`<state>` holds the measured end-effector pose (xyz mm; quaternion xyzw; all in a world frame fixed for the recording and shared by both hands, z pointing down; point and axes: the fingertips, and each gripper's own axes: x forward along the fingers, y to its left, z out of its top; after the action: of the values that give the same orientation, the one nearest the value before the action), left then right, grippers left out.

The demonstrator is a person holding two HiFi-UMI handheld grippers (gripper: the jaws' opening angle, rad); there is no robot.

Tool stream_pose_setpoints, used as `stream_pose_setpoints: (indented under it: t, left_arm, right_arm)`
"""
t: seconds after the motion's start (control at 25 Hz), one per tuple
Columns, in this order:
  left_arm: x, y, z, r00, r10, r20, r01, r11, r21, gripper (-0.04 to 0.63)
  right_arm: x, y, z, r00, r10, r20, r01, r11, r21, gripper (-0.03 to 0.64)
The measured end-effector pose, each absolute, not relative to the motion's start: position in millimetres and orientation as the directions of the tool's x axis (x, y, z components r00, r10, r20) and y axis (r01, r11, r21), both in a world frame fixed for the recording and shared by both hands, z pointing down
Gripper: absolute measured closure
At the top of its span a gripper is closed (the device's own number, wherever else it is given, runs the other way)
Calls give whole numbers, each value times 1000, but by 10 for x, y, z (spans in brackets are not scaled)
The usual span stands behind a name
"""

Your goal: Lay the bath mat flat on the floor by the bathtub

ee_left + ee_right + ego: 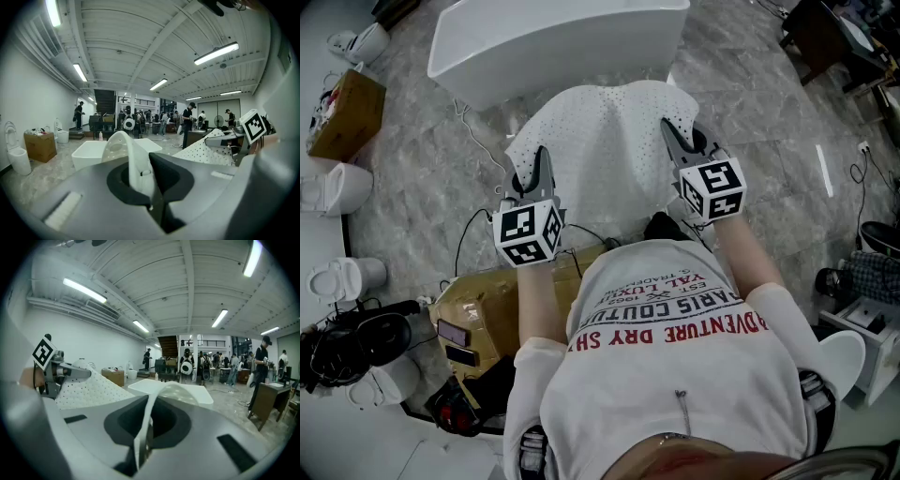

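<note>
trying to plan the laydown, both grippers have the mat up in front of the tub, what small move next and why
Probably lower both grippers together toward the floor, jaws kept shut. The left gripper and right gripper each pinch the near edge of the bath mat, which is held up in front of the bathtub and sags between them, not yet laid flat.

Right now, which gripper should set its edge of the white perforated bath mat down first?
Probably right: left gripper and right gripper both clamp the mat, but right sits nearer the white bathtub.
</note>
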<state>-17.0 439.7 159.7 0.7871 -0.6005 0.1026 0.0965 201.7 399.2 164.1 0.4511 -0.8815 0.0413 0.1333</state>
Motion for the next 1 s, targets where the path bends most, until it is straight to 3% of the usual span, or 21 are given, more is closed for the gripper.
stream_pose_setpoints:
  t: [0.68,1.0]
  left_arm:
    - [-301,4317,1737,289,-920,266,-957,-275,90,574]
    - [-476,3880,1950,232,-922,309,-971,-203,123,574]
  right_arm:
    - [1900,3917,1762,-519,-800,302,-833,552,32,597]
    - [1787,3308,1899,-581,-745,329,-799,600,-52,597]
